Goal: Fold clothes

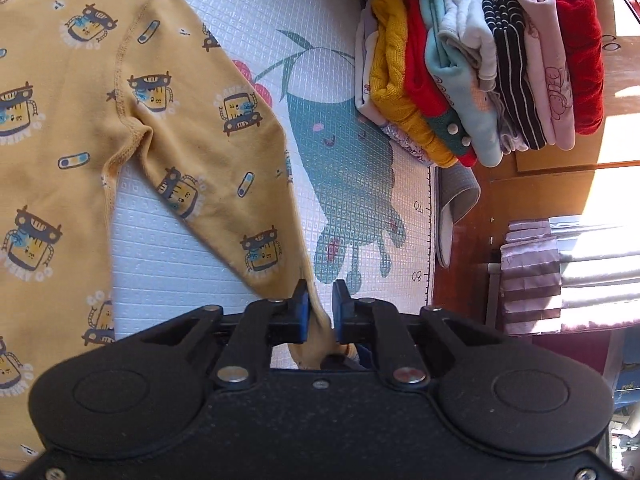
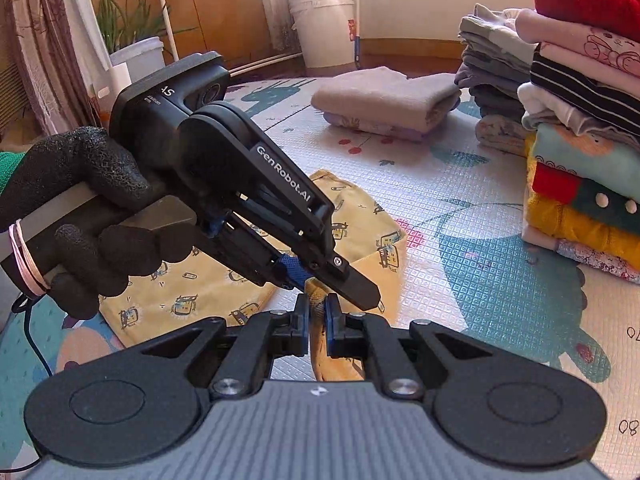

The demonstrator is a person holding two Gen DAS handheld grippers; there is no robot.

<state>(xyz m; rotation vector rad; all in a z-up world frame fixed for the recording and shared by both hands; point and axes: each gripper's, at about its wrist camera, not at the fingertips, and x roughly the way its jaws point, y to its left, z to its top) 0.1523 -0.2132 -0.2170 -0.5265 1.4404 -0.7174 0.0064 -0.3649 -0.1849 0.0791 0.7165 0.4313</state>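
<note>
My left gripper (image 1: pixel 320 294) pinches the cuff of the yellow shirt (image 1: pixel 72 128), whose soft printed sleeve runs away from the fingers toward the body lying flat on the foam mat (image 1: pixel 248 32). My right gripper (image 2: pixel 317 314) clamps yellow fabric too, touching the left one's tip. A gloved hand (image 2: pixel 80 216) grips the left handle, tilted downward. Beyond stands a stack of folded clothes (image 2: pixel 580 128).

Left tool (image 1: pixel 321 294) around yellow sleeve (image 1: pixel 224 152), folded stack (image 1: pixel 480 68) beyond
</note>
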